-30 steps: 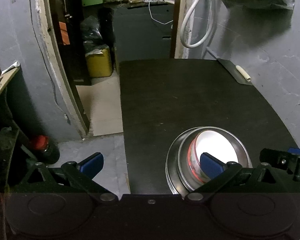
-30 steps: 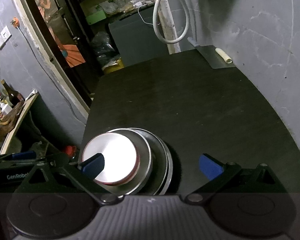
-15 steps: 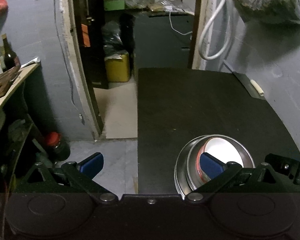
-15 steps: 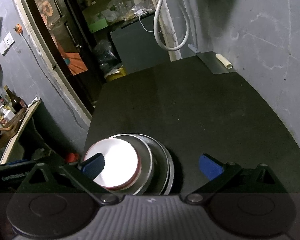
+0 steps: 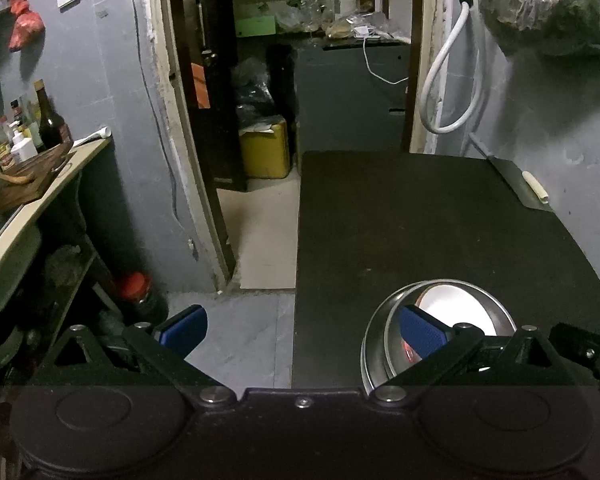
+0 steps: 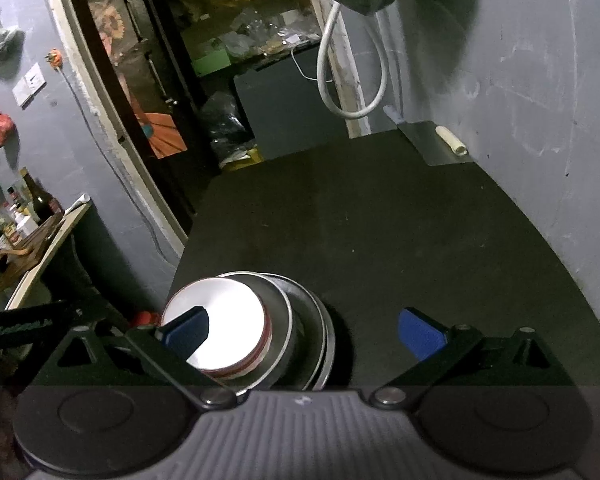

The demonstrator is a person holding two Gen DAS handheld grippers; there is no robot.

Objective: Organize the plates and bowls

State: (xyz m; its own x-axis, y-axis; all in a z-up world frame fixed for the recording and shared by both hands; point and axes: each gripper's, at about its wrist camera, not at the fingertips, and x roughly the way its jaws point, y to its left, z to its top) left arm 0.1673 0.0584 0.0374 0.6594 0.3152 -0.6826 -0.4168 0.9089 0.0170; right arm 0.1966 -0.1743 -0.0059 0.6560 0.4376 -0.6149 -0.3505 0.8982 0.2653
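Stack [image 6: 284, 320] partly hidden behind gripper fingers; left gripper [image 5: 300, 330], right gripper [image 6: 304, 330] wide, empty.

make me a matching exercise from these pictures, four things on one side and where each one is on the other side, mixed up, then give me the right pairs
Things:
1. stack of steel plates and bowls
2. white hose
3. yellow container
4. dark bottle

Places:
A. on the floor beyond the doorway
B. on the shelf at the left
C. near edge of the black table
D. looped on the wall past the table's far end

Pairs: 1-C, 2-D, 3-A, 4-B
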